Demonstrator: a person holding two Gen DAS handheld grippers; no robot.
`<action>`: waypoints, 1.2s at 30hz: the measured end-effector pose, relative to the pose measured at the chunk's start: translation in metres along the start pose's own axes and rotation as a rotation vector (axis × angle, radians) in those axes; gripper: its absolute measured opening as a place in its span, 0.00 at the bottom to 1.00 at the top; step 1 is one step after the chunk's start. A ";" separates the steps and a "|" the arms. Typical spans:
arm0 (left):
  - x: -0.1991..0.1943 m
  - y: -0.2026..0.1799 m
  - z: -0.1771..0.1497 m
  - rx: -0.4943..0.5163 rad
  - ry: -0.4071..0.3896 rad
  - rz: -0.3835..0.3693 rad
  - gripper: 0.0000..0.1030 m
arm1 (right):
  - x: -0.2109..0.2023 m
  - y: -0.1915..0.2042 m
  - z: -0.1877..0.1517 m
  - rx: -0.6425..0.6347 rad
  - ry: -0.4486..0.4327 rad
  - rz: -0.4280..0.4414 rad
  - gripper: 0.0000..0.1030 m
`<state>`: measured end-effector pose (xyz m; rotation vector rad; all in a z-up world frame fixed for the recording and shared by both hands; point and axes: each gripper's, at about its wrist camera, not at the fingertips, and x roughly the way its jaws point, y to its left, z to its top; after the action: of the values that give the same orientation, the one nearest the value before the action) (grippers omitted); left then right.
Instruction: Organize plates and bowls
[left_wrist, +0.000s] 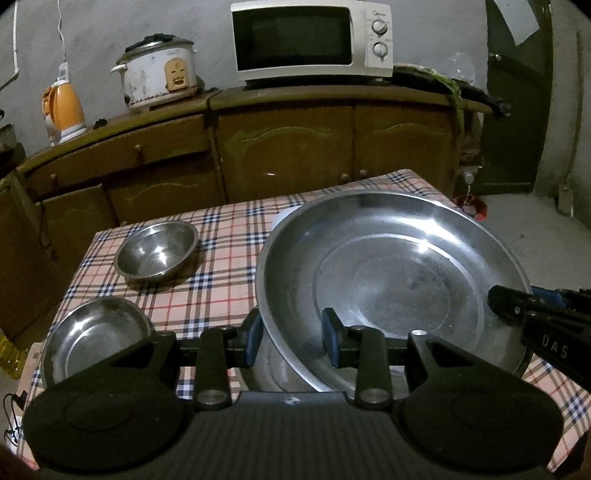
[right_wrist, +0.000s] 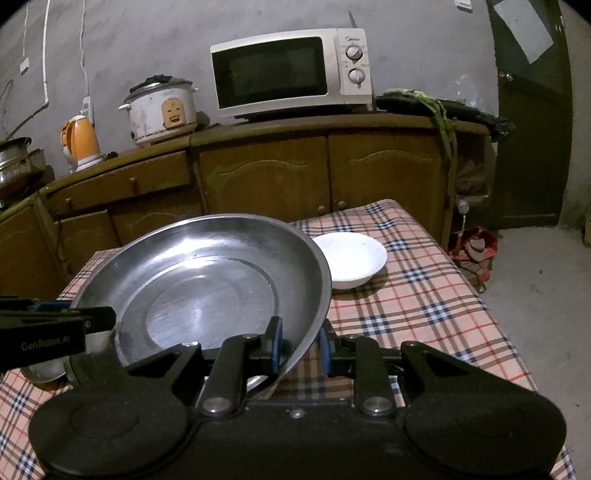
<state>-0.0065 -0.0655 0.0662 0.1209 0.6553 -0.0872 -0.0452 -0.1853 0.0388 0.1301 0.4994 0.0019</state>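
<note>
Because the big steel plate (left_wrist: 391, 273) was too wide for one hand, the left gripper (left_wrist: 293, 341) and the right gripper (right_wrist: 297, 345) each pinched its near rim, holding it tilted over the checked table (right_wrist: 424, 302), between the white bowl (right_wrist: 351, 262) and two steel bowls (left_wrist: 157, 249).

My left gripper (left_wrist: 291, 341) clamps the near rim of the large steel plate (left_wrist: 391, 280), one blue pad outside and one inside. The right gripper (left_wrist: 496, 301) grips its right edge. Two steel bowls (left_wrist: 157, 251) (left_wrist: 94, 338) sit to the left on the checked tablecloth (left_wrist: 221, 280).
</note>
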 end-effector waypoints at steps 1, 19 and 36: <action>0.001 0.001 -0.001 -0.002 0.004 0.002 0.33 | 0.001 0.001 -0.001 -0.001 0.002 0.001 0.26; 0.014 0.017 -0.007 -0.040 0.043 0.034 0.33 | 0.023 0.021 -0.010 -0.011 0.042 0.028 0.26; 0.030 0.031 -0.016 -0.068 0.086 0.045 0.33 | 0.045 0.032 -0.020 -0.014 0.092 0.039 0.27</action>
<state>0.0113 -0.0339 0.0379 0.0737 0.7400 -0.0163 -0.0143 -0.1493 0.0040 0.1258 0.5883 0.0496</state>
